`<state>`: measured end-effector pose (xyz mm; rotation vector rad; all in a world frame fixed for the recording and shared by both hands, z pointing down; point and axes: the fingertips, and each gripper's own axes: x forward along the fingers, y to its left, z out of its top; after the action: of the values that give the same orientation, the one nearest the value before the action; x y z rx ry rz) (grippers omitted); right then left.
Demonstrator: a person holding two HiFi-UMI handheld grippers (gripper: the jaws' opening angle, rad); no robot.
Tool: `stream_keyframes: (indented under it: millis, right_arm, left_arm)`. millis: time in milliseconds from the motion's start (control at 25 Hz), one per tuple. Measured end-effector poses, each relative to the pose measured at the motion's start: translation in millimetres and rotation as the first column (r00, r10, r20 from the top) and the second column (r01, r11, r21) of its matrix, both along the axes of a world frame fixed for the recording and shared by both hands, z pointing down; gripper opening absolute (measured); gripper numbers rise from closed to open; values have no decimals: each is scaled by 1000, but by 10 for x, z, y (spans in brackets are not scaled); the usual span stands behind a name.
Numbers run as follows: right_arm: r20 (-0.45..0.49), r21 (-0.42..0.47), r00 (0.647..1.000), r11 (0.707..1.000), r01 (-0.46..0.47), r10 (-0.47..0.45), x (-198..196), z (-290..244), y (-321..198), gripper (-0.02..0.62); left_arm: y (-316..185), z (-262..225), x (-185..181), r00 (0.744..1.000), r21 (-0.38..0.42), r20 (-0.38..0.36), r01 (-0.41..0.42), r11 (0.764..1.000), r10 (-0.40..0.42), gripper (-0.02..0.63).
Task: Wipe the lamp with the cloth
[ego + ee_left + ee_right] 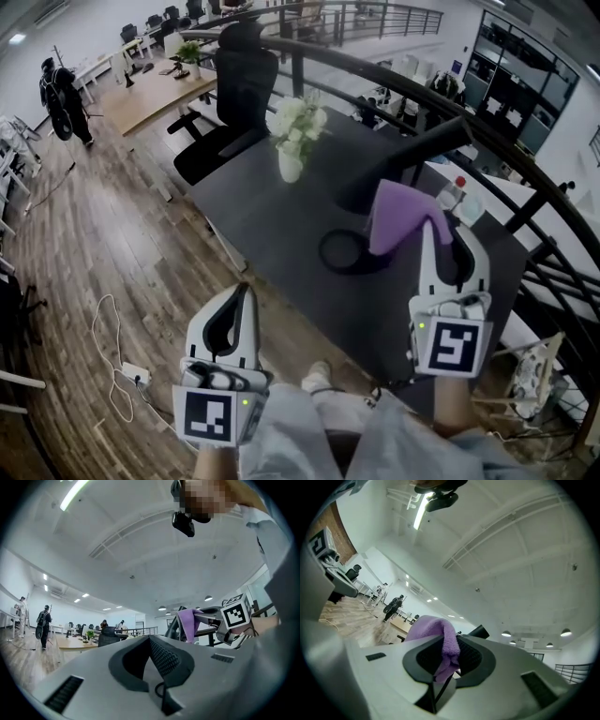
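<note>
A floor of brown wooden planks spreads under a dark, matte, flat-topped table, with a black office chair drawn up at its far end. On the table stands the lamp, all black and smooth: a flat ring-shaped base lying on the tabletop and a thick straight arm slanting up and away to the right. The right gripper, white plastic with dark ribbed pads, is held over the table just beside the lamp's arm, its jaws clamped on the cloth. The cloth is soft, fuzzy and purple, bunched into a fold that droops from the jaw tips in front of the arm and above the ring; whether it touches the lamp cannot be told. The left gripper hangs lower, off the table's near edge above the floor, its jaws pressed together with nothing between them. A small white vase of pale flowers stands on the table beyond the lamp.
</note>
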<state>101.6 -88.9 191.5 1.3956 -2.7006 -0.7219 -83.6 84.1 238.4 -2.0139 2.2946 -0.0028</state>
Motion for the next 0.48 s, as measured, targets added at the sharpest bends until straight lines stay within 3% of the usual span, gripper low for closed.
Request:
stream_keyframes:
  millis: [480]
  right_arm:
    - [26, 101, 996, 991, -88, 86, 221, -319, -637, 60]
  left_arm:
    - [-922, 77, 63, 993, 2, -52, -106, 994, 106, 8]
